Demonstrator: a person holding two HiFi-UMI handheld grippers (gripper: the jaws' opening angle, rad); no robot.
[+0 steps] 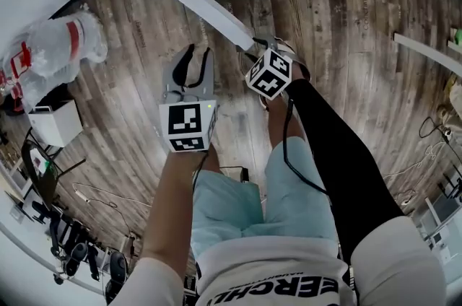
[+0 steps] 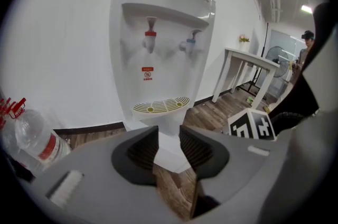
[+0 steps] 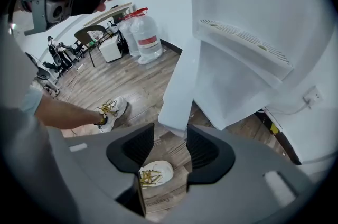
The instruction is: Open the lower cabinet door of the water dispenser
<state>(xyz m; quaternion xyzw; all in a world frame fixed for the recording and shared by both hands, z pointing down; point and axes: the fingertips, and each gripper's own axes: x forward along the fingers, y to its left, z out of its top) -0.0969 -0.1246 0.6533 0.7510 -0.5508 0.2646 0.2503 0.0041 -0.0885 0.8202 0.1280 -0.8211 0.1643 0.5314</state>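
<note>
Floor [image 1: 137, 59]: wood planks that run up to a white wall [image 2: 63, 33].
Dispenser [image 2: 163, 48]: white, standing against the wall, with a drip tray [image 2: 161, 105] at mid-height.
Door [image 3: 179, 85]: the lower cabinet panel stands swung out from the body, its free edge toward the person.
Table [image 2: 248, 62]: white, along the wall to the right of the Dispenser.
Bottles [image 3: 145, 35]: large water jugs on the Floor by the wall, well apart from the Door.
Right gripper [image 3: 170, 136]: jaws well apart, clamping nothing. The Door's bottom corner shows in the gap at their tips, and I cannot tell whether they touch it.
Left gripper [image 2: 169, 141]: jaws a little apart and empty, aimed at the Dispenser's base.
Open room: bare planks between the Door and the Bottles.
Shoe [image 3: 156, 173]: white, on the Floor below the right jaws.
</note>
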